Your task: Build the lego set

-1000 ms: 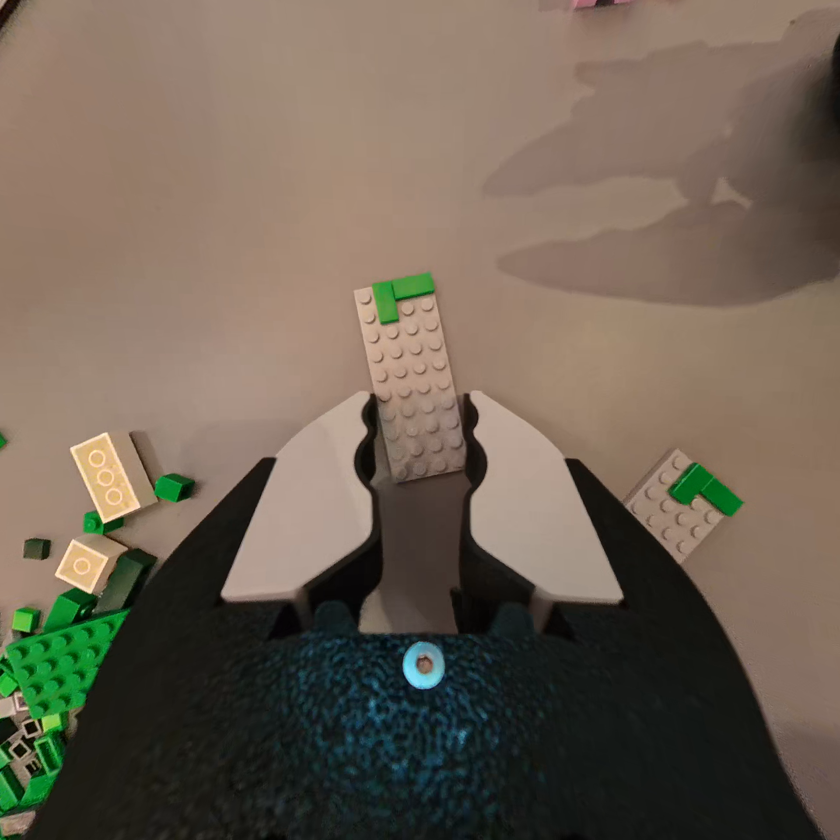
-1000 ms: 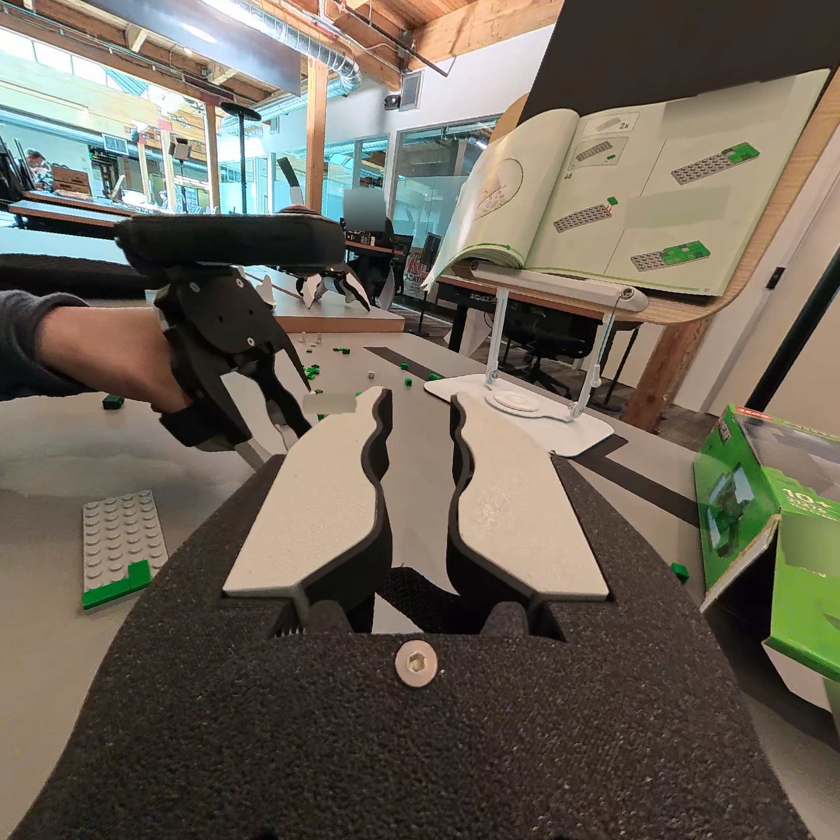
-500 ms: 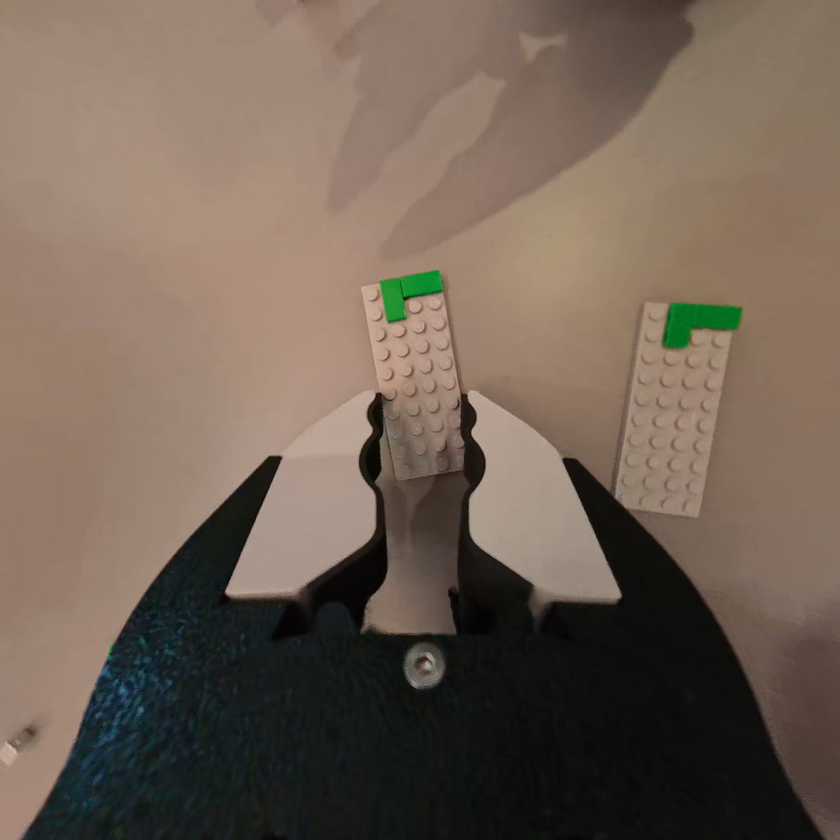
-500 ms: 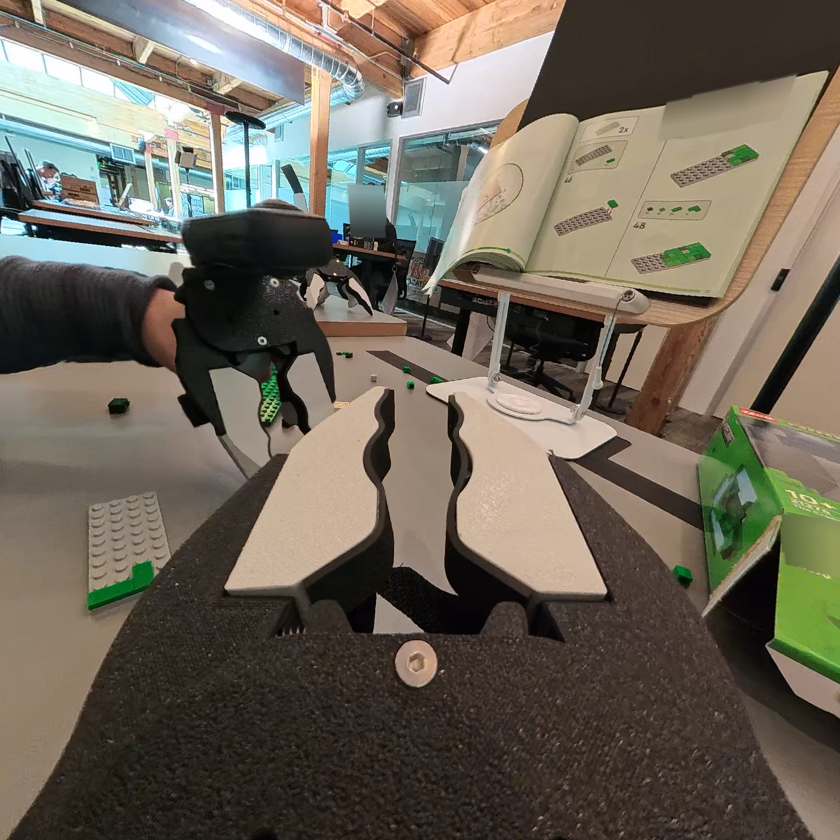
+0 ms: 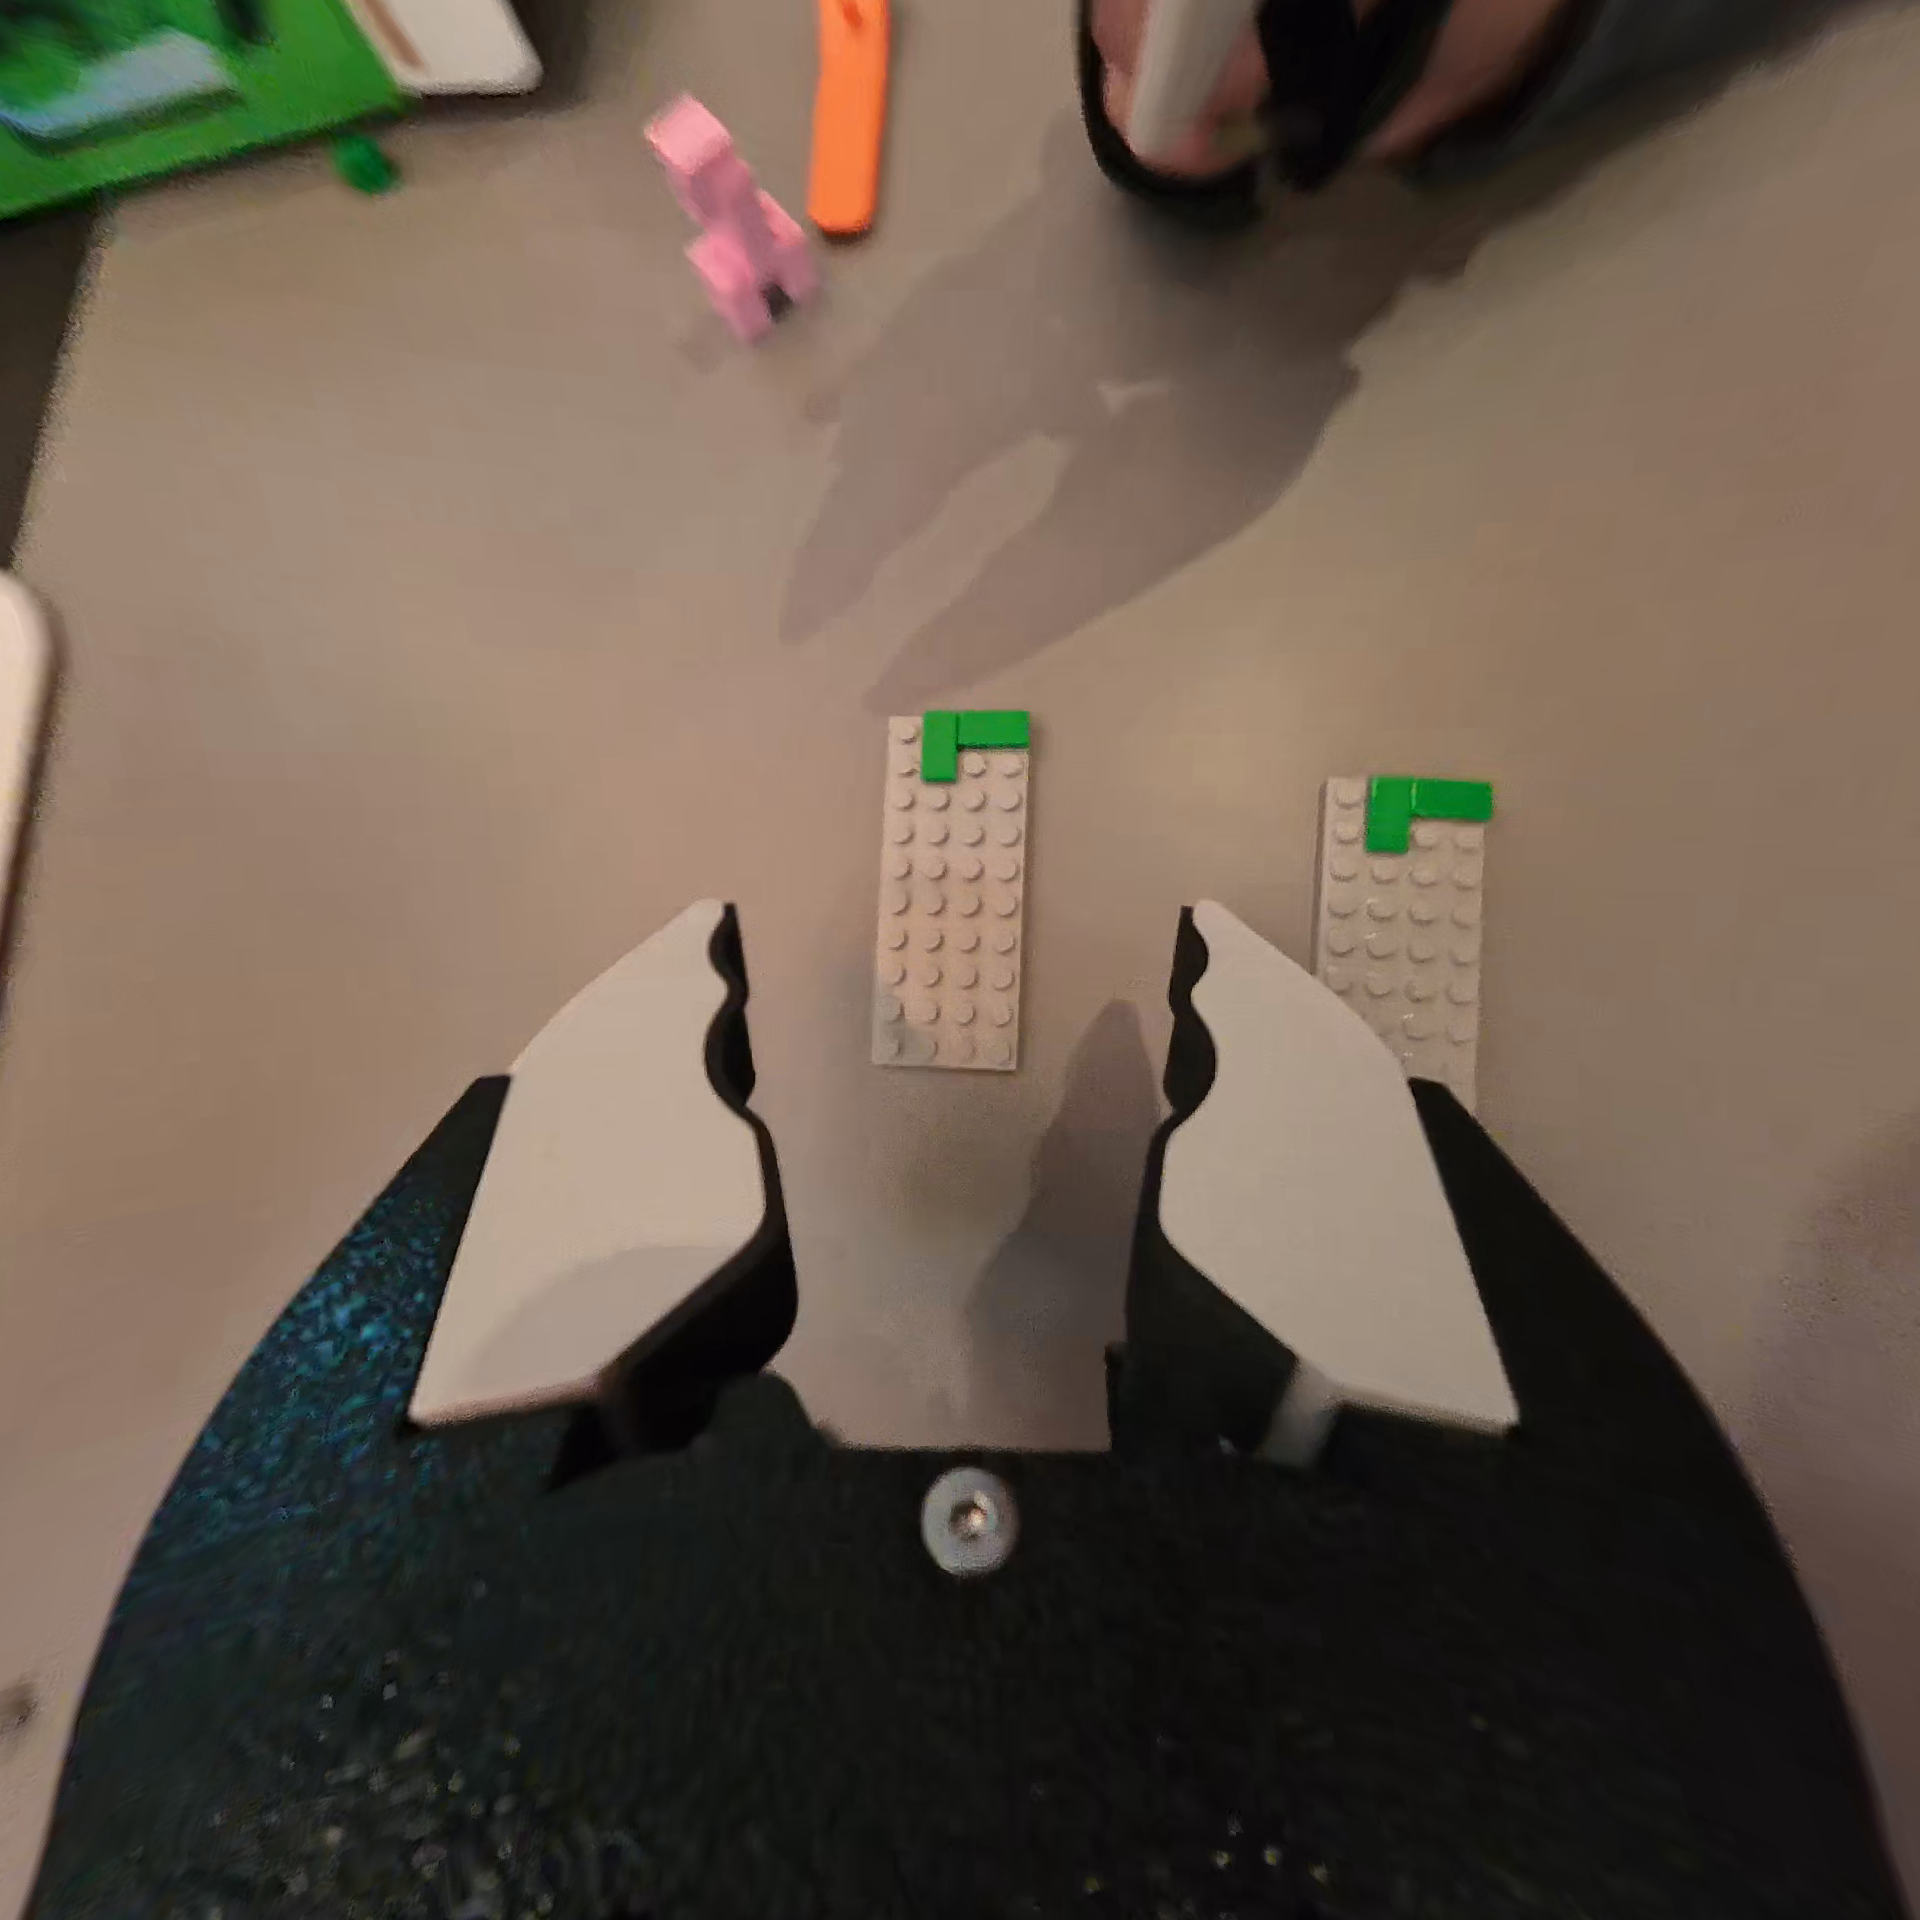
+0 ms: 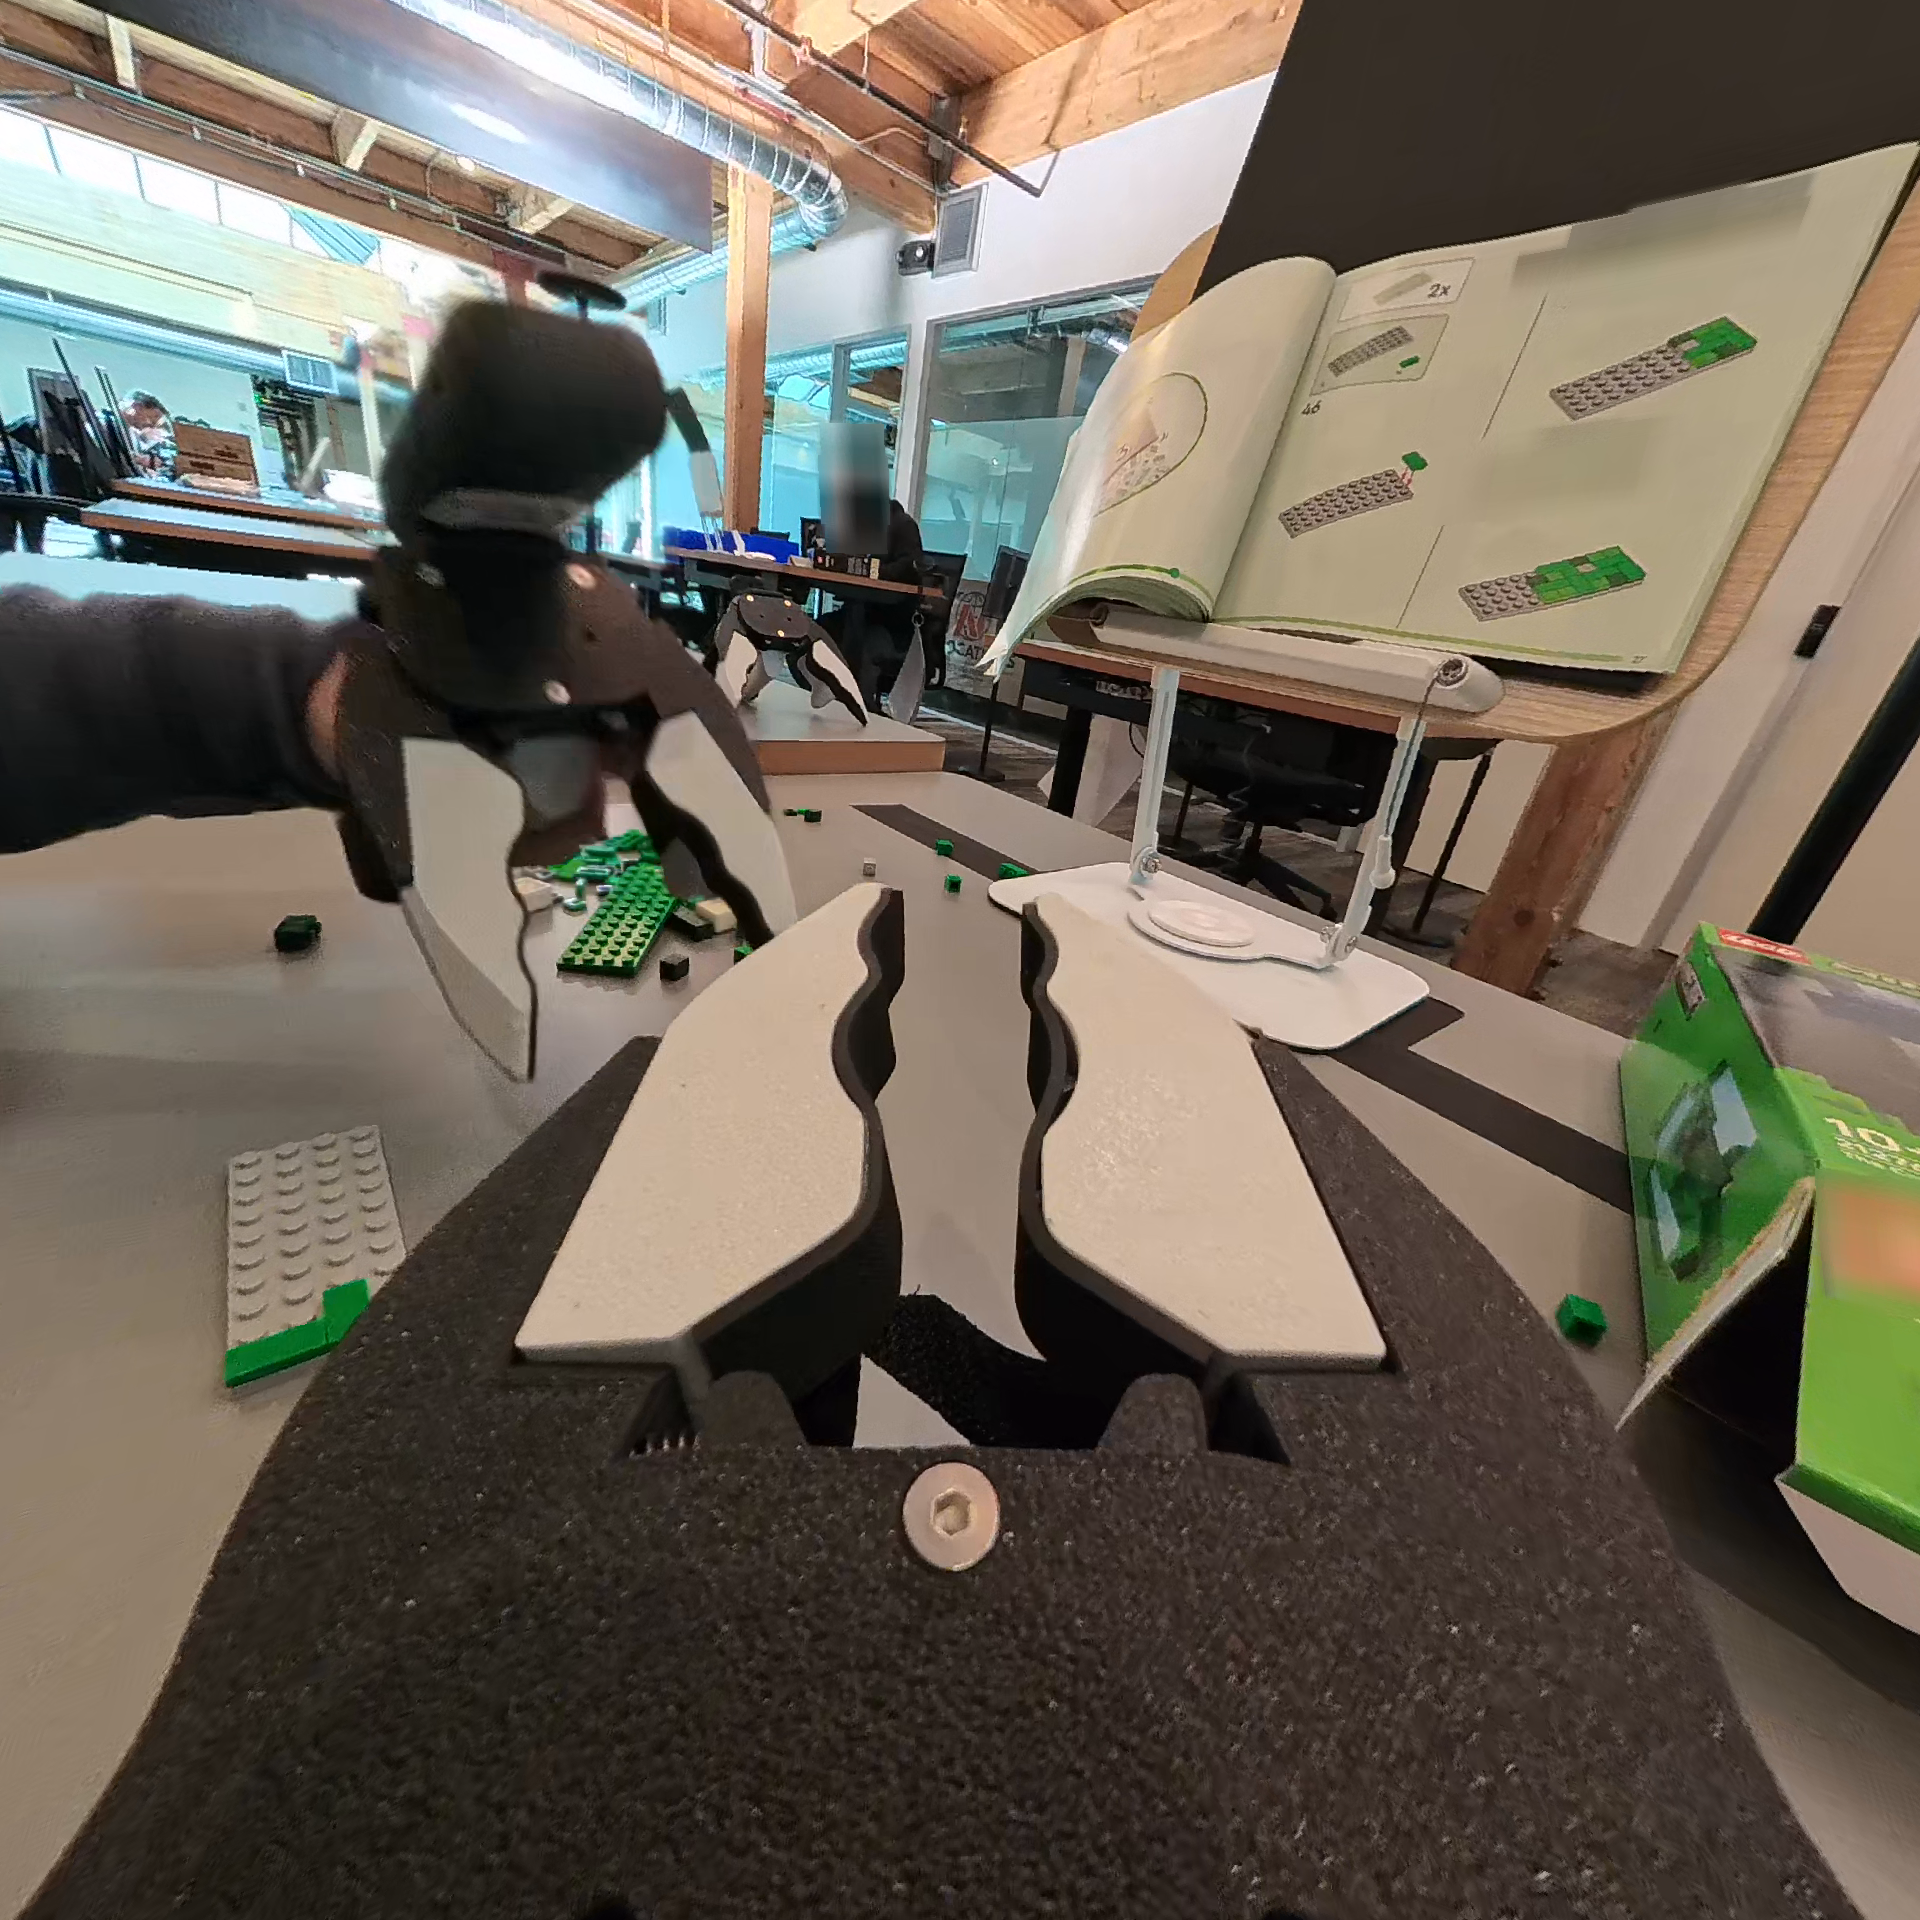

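Two grey plates lie flat side by side on the grey table, each with a green L of small plates at its far end. In the left wrist view the left plate (image 5: 951, 894) lies beyond my open, empty left gripper (image 5: 956, 909), and the right plate (image 5: 1403, 925) is partly behind its right finger. The right wrist view shows one grey plate (image 6: 307, 1236) at the lower left, with my left gripper (image 6: 582, 831) hovering open above the table behind it. My right gripper (image 6: 961, 899) has its fingers close together with nothing between them, raised over the table.
A pink brick figure (image 5: 738, 239), an orange tool (image 5: 852, 114) and a green box (image 5: 156, 94) lie at the far side. An open instruction booklet (image 6: 1455, 447) sits on a white stand (image 6: 1226, 935). Loose green bricks (image 6: 623, 904) lie mid-table. The green box (image 6: 1787, 1195) is at the right. The tips of one gripper are about 12 cm away from the tips of the other. The left plate (image 5: 951, 894) lies around 4 cm away from my left fingertips.
My left gripper has opened and let go of the grey plate, which now lies on the table beside the other plate. The left gripper has drawn back. The right gripper has barely moved.
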